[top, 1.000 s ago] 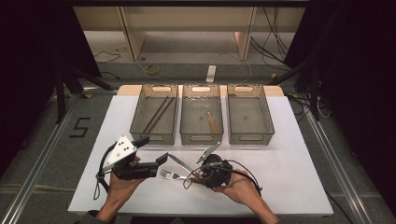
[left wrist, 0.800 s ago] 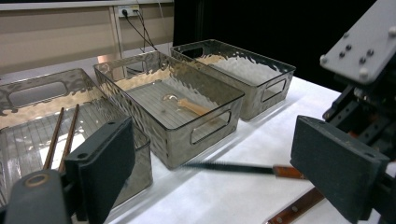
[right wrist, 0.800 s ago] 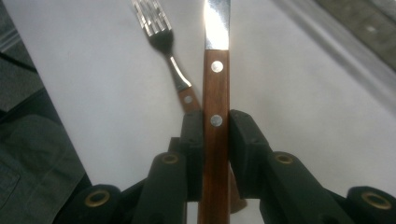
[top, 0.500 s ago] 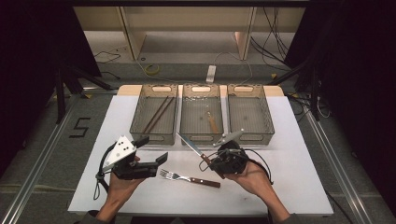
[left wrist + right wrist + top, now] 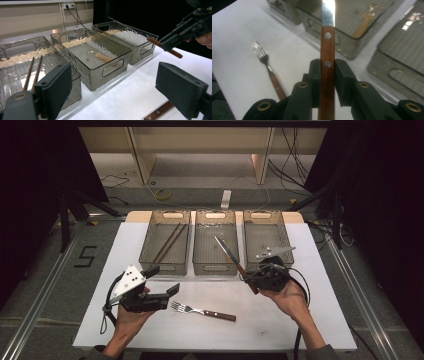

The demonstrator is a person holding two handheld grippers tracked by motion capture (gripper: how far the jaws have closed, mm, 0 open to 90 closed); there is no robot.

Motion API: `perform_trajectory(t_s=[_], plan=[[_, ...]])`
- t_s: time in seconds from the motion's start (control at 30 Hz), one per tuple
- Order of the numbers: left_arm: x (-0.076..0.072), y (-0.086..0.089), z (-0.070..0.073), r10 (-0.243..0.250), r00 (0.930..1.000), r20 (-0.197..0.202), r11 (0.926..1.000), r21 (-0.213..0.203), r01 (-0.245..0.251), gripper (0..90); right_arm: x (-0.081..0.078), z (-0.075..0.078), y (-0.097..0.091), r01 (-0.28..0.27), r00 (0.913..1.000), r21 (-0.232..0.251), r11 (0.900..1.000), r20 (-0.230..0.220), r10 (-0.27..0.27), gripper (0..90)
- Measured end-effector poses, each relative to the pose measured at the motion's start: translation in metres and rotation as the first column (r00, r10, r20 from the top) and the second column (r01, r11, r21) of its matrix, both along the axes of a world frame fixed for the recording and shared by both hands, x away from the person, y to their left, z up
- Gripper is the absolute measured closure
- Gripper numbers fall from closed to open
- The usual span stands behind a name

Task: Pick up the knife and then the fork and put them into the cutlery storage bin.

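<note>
Right tool clamped on knife handle, knife lifted above bench, blade tip over middle bin near its front edge. Left tool jaws apart, nothing between. Fork lies near bench front edge.

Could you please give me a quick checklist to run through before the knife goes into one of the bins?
1. Grip on the knife: ok. The right gripper has both pads closed on the wooden handle.
2. Knife clear of the table: ok. In the high view it is lifted, its blade slanting over the middle bin.
3. Room in the right bin: ok, no cutlery lies in it.
4. Other bins' contents: ok. Chopsticks lie in the left bin, a wooden-handled utensil in the middle one.
5. Left gripper out of the way: ok, open near the table's front.
6. Fork: ok, flat on the table, apart from both grippers.
</note>
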State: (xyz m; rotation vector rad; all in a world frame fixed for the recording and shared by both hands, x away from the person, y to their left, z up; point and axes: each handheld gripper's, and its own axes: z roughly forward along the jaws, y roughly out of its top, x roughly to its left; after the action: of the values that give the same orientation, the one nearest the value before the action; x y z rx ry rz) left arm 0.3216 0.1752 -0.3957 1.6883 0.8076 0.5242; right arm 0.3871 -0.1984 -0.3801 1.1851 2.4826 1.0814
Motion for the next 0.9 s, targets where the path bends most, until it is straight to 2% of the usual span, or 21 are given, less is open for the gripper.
perform_trajectory(t_s=[0.47,0.9], plan=[[0.000,-0.001,0.000,-0.001,1.0000,-0.002,1.0000,0.004,0.001,13.2,0.020,0.000,-0.036,0.126,0.9919,0.041,0.9912,0.016,-0.126,76.7],[0.000,0.000,0.000,0.001,1.0000,0.004,1.0000,0.001,-0.001,13.2,0.040,0.001,-0.054,0.203,0.9789,0.067,0.9770,0.014,-0.204,76.7]])
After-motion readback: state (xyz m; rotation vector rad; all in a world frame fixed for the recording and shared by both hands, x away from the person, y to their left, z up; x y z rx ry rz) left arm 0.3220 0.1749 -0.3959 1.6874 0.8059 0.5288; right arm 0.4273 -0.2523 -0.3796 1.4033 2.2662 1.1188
